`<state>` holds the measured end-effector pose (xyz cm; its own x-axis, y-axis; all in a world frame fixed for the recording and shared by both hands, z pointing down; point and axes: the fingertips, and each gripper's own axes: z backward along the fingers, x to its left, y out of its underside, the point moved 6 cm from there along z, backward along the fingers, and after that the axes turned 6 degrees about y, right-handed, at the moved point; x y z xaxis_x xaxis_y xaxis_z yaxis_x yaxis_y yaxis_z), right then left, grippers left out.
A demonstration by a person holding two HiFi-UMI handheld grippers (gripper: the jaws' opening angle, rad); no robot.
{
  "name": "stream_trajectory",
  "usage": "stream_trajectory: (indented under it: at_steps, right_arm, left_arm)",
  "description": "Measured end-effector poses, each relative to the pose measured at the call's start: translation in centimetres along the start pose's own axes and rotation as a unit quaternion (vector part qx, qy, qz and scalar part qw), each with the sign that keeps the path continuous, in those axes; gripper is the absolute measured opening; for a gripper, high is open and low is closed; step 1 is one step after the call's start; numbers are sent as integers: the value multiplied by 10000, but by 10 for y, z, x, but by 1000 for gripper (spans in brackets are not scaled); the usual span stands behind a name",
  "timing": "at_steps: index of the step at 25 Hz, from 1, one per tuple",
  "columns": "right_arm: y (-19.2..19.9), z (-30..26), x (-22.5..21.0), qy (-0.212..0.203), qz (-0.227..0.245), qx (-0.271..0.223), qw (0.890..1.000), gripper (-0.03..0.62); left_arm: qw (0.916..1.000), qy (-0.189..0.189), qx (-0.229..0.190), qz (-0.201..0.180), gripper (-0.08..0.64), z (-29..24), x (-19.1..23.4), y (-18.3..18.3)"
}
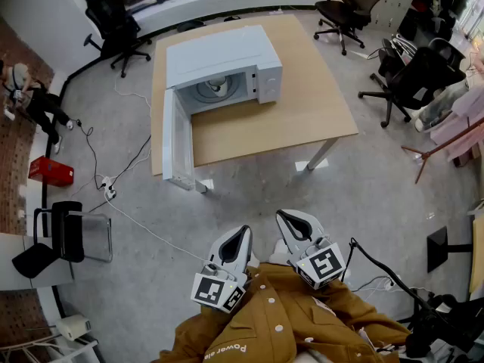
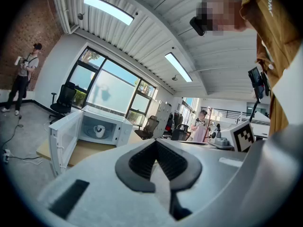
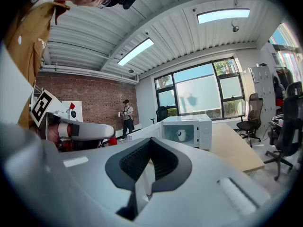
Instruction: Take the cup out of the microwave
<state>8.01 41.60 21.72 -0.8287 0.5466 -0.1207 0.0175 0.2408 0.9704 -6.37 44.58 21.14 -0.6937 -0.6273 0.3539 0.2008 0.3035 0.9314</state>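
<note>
The microwave (image 1: 227, 59) stands open on the table (image 1: 302, 119). The left gripper (image 1: 240, 233) and right gripper (image 1: 283, 218) are held near level at the chest, jaws pressed together, empty. The cup (image 1: 217, 86) sits inside the microwave, half hidden by its roof.

Grey floor (image 1: 302, 195) crossed by white cables (image 1: 108, 190). Wooden table (image 1: 302, 104) in the middle, black office chairs (image 1: 113, 17) near it. Brick wall (image 3: 90, 96) at one side, large windows (image 3: 203, 91) behind the table, long ceiling lights (image 2: 108, 9) lit overhead.
</note>
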Motion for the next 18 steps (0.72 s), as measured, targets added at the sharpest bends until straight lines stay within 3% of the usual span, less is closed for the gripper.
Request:
stream_trajectory:
  at_steps: [9,13,15,18]
  right_arm:
    - [7,-7,7,119,29,38,9999,5]
    - [4,-6,14,-24,-187,-192,9996,7]
    - [2,-8,18,-93,-274,-245,9993,205]
    - [-1,-11,24,-1,-159,-303,9994,207]
  left_arm:
    - [9999,66,-74,45,0,6,14,0]
    - [9999,-3,-103,-60,0,9,16,0]
    - [9997,-132,-158,-142,0,14,20,-2]
    - [9994,-189,-274,-107,1,20,29,-5]
